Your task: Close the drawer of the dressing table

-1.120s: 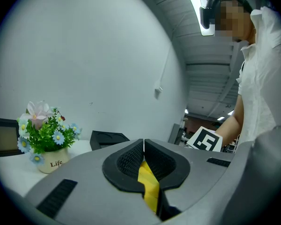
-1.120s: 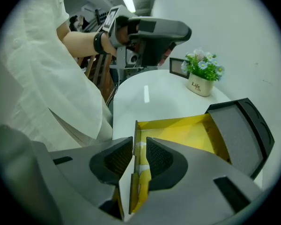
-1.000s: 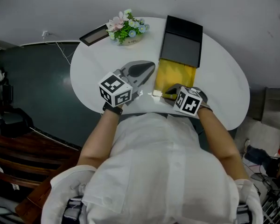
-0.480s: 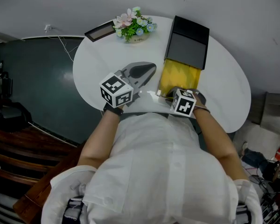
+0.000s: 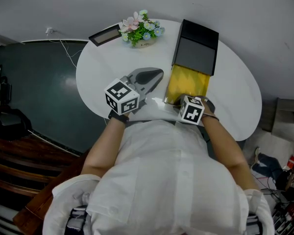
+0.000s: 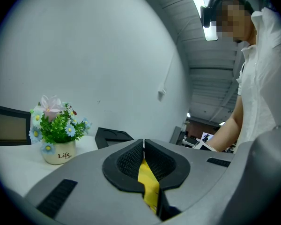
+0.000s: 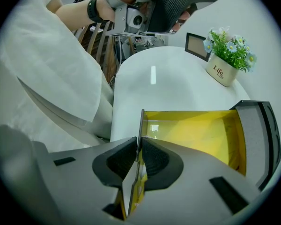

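White table: black dressing-table box stood at far side. Yellow drawer pulled out toward person, long axis running away from body. Near front wall pinched by right gripper, jaws closing from above; push straight away judged needed. Left gripper clamped together, empty, held left of drawer.

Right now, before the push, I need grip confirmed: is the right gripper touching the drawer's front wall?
Touching. Right gripper view: the drawer's front wall stands between closing jaws of the right gripper, both pads against it.
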Demonstrator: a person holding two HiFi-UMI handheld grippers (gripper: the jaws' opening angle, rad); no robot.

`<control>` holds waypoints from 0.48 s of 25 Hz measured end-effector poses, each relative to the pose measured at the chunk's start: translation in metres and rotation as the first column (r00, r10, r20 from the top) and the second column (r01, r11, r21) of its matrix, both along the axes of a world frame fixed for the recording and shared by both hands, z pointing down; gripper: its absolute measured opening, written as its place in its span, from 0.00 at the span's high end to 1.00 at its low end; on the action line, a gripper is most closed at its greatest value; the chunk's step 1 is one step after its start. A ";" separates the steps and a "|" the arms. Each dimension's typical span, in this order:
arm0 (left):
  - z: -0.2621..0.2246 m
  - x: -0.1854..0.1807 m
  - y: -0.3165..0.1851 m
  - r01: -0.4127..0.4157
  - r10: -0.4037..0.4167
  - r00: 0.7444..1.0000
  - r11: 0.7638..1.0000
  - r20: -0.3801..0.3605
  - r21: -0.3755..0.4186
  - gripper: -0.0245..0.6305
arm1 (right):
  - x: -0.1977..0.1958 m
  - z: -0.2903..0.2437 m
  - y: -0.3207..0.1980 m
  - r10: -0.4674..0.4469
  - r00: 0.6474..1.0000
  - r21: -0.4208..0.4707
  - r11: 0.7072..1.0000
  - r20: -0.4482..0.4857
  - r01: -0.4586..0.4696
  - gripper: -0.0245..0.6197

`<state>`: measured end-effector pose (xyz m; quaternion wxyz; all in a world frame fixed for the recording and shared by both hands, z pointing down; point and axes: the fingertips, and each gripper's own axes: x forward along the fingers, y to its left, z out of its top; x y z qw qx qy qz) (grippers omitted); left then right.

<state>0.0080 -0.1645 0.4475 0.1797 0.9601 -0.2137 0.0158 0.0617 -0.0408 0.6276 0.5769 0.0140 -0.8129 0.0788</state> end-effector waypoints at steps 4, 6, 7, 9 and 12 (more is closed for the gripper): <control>-0.002 -0.002 -0.002 0.005 -0.005 1.000 1.000 -0.006 0.001 0.93 | 0.001 -0.003 -0.002 0.009 1.000 -0.008 1.000 -0.001 -0.009 0.90; -0.002 -0.003 -0.002 0.007 -0.007 1.000 1.000 -0.008 0.003 0.93 | 0.003 -0.004 -0.005 0.014 1.000 -0.003 1.000 -0.003 -0.014 0.91; -0.002 -0.003 -0.002 0.008 -0.008 1.000 1.000 -0.007 0.003 0.93 | 0.005 -0.005 -0.006 0.018 1.000 0.001 1.000 -0.004 -0.018 0.91; -0.001 -0.004 -0.002 0.012 -0.012 1.000 1.000 -0.007 0.002 0.93 | 0.007 -0.008 -0.011 0.027 1.000 0.005 1.000 -0.002 -0.027 0.91; -0.001 -0.005 -0.004 0.015 -0.015 1.000 1.000 -0.005 0.000 0.93 | 0.009 -0.011 -0.021 0.036 0.999 0.012 0.999 0.000 -0.036 0.91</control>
